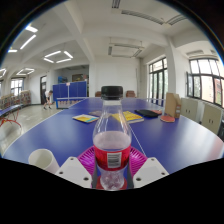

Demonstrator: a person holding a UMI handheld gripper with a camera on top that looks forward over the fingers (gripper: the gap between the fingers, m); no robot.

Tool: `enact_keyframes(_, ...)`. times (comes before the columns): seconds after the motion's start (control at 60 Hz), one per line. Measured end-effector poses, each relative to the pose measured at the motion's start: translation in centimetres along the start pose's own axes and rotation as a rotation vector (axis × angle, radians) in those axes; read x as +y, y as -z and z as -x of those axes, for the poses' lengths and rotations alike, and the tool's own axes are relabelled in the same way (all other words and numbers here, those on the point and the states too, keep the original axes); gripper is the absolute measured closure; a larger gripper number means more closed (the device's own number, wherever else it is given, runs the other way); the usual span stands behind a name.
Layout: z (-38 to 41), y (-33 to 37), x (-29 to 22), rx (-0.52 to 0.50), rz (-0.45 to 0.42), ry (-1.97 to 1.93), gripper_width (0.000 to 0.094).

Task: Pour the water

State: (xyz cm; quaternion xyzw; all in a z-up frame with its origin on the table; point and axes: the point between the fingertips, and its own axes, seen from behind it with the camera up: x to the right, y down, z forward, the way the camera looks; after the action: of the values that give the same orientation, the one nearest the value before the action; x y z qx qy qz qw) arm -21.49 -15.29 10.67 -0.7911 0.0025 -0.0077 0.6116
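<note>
A clear plastic water bottle (pixel 112 140) with a red label stands upright between my gripper's (pixel 112 160) fingers. Both pink pads (pixel 88 158) press against its sides, so it is gripped low on its body. The bottle's top reaches up over the blue table (pixel 60 135). A white paper cup (pixel 43 158) stands on the table just left of the fingers, its open rim facing up. The bottle's base is hidden below the fingers.
Beyond the bottle on the table lie a yellow sheet (pixel 86 118), dark objects (pixel 132 116) and an orange thing (pixel 168 119). Chairs (pixel 12 120) stand at the left, a black chair (pixel 112 92) at the far end, windows (pixel 205 80) at the right.
</note>
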Motion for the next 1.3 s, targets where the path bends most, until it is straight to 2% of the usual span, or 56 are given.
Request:
enact_keyframes(0.083,-0.3,1.1,-0.3,0.006,0.027,-0.017,0.0408)
enact_keyframes(0.1,-0.4,0.0,1.0,0.01,0.045,-0.018,0.0372)
enact_keyframes(0.133,-0.6,0.1,2.2,0.018,0.091,-0.021,0.0248)
enact_keyframes(0.167,-0.6,0.2,2.9,0.016,0.117,-0.023,0.0063)
enact_keyframes(0.217,-0.4,1.6,2.4,0.022,0.132,-0.032,0.0119)
enact_keyframes(0.283,-0.6,2.9,2.2,0.039,0.157,-0.037,0.0074)
enact_keyframes(0.483,-0.8,10.7,-0.2,0.094,0.197,-0.02,0.0083)
enact_keyframes(0.783,3.0,31.0,-0.8,0.121,0.259,-0.006,0.0079)
enact_keyframes(0.933,4.5,39.1,-0.6,0.109,0.262,0.033,0.0083)
enact_keyframes(1.133,4.8,43.5,1.1,0.109,0.268,0.045,0.0085)
enact_keyframes(1.3,4.9,45.1,0.4,0.115,0.241,0.042,0.0084)
